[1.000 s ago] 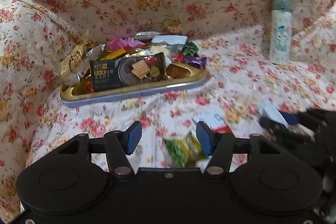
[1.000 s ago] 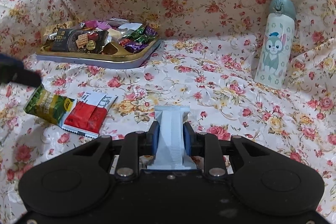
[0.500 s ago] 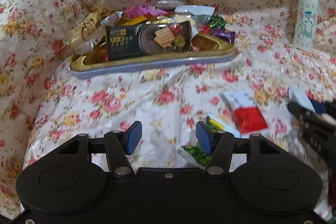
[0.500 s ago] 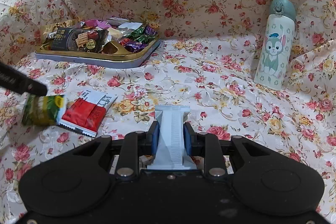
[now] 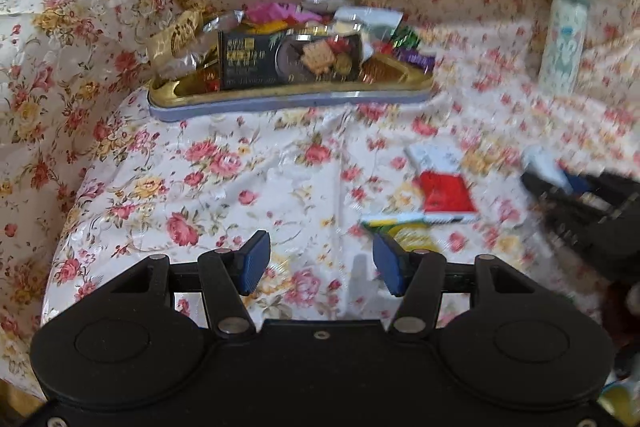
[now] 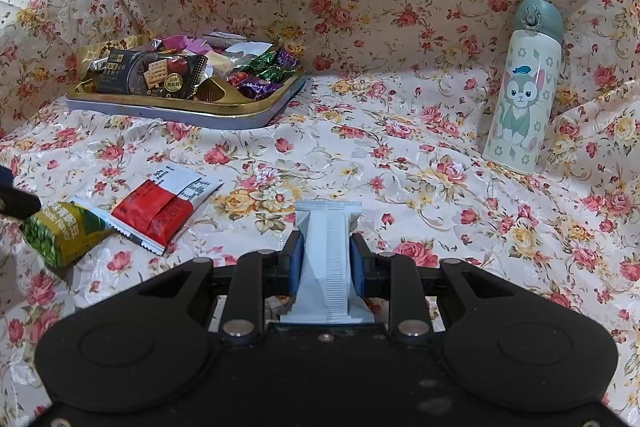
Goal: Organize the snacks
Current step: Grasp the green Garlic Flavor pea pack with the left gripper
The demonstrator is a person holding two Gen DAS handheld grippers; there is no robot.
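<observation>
My right gripper (image 6: 326, 261) pinches a pale, ridged flat sachet (image 6: 328, 247). My left gripper (image 5: 316, 263) gapes empty over glossy floral cloth (image 5: 208, 183), beside crinkly green (image 5: 404, 227) and red packets (image 5: 446, 193); the oval gold tin (image 6: 224, 111) brims with wrappers.

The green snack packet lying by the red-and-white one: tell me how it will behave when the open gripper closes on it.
The green snack packet looks puffed and crinkled, so it will probably squash and flex rather than stay stiff. Its wrapper looks glossy, so it may slip between the pads. It lies on loose floral cloth, touching the red-and-white packet, so a push would likely nudge that too.
</observation>
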